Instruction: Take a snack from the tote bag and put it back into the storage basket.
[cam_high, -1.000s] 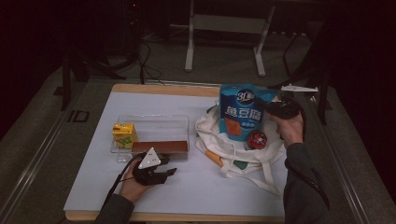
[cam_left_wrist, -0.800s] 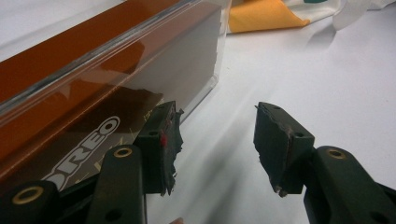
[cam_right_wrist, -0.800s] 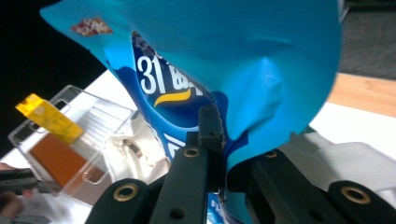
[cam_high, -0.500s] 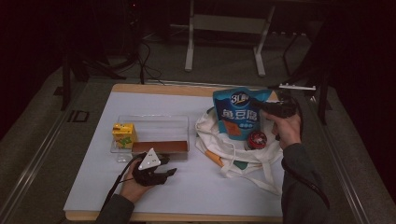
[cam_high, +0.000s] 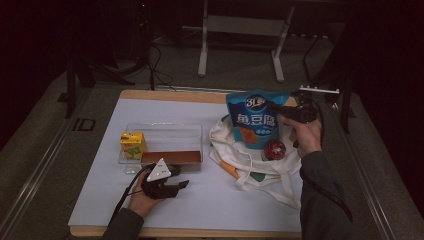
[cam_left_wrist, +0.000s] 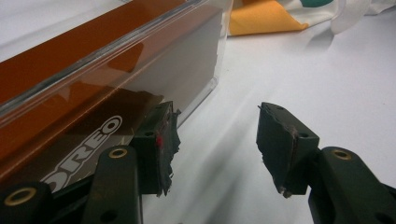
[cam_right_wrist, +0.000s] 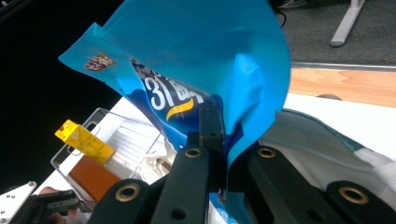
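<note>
The right gripper (cam_right_wrist: 219, 154) has its jaws pinched on the edge of a blue snack bag (cam_right_wrist: 196, 60), which is lifted clear of the table; the foil rises above the jaws and folds over to their right. In the high view that right gripper (cam_high: 280, 111) grips the bag (cam_high: 256, 120) at its right edge, and the bag hangs upright above a white tote bag (cam_high: 250, 160) lying on the table (cam_high: 225, 200). Just below the jaws there, a small red round thing (cam_high: 274, 148) rests on the tote. Farther to the left of the jaws, the right gripper view shows a clear tray (cam_right_wrist: 135, 135) with a yellow carton (cam_right_wrist: 84, 140) and a brown box (cam_right_wrist: 91, 179).

The left gripper (cam_left_wrist: 217, 142) rests low on the table with its jaws spread and nothing between them. The left jaw lies just beside the tray's clear wall (cam_left_wrist: 140, 84), behind which the brown box (cam_left_wrist: 60, 116) shows. Beyond the jaws lies an orange part of the tote (cam_left_wrist: 266, 16). In the high view the left gripper (cam_high: 181, 185) sits just in front of the tray (cam_high: 165, 135).
</note>
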